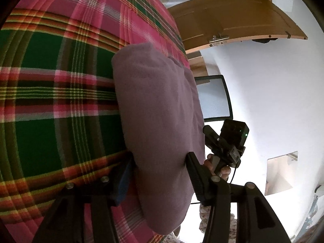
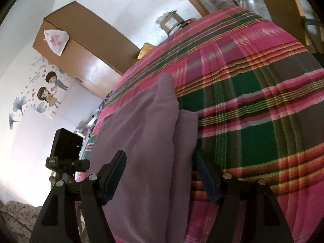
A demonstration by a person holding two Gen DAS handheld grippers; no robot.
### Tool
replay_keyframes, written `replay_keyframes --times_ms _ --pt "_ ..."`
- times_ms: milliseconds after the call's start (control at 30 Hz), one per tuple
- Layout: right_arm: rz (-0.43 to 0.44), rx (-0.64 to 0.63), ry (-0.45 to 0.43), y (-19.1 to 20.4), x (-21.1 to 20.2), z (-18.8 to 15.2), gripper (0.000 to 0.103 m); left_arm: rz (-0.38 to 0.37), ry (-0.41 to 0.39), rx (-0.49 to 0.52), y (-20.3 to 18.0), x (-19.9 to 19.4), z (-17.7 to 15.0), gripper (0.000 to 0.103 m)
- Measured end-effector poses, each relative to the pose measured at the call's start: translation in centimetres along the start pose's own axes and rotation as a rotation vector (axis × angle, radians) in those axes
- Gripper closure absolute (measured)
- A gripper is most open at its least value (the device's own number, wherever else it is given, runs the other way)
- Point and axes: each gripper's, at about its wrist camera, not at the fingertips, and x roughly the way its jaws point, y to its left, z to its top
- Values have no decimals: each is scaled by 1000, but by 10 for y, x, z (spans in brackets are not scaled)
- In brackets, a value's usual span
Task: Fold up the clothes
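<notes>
The left hand-held gripper [image 1: 160, 174] fills the bottom of the left wrist view with its jaws spread wide on either side of a folded mauve garment [image 1: 160, 121]. The right finger's tip appears to touch the cloth's edge and the left finger sits just beside it, but neither visibly pinches it: released, with the cloth between. The right hand-held gripper [image 2: 160, 174] stands the same way at the bottom of the right wrist view, jaws apart, the garment [image 2: 145, 141] lying between them without being squeezed.

The garment is a long folded bundle on a bed covered by a pink, green and orange plaid blanket [image 1: 50, 101]. In both views its long axis runs from the bottom centre of the frame up toward the middle, in line with the fingers, and a lengthwise crease splits it into two lobes. It lies near the blanket's edge.

A hand [image 1: 214, 166] grips the right tool at lower right of the left view. A wooden wardrobe [image 2: 81, 60] sits upper left in the right view.
</notes>
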Motion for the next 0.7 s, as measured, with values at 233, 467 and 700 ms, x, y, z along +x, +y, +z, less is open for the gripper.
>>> replay_keyframes --times_ms 233,467,700 --pt "14 -9 17 1 5 5 29 -30 16 -37 4 1 2 50" --pt "14 -14 11 1 6 8 29 -33 7 -76 3 3 5 49" --pt "12 -15 11 0 6 7 29 -47 -42 -156 9 -1 5 49"
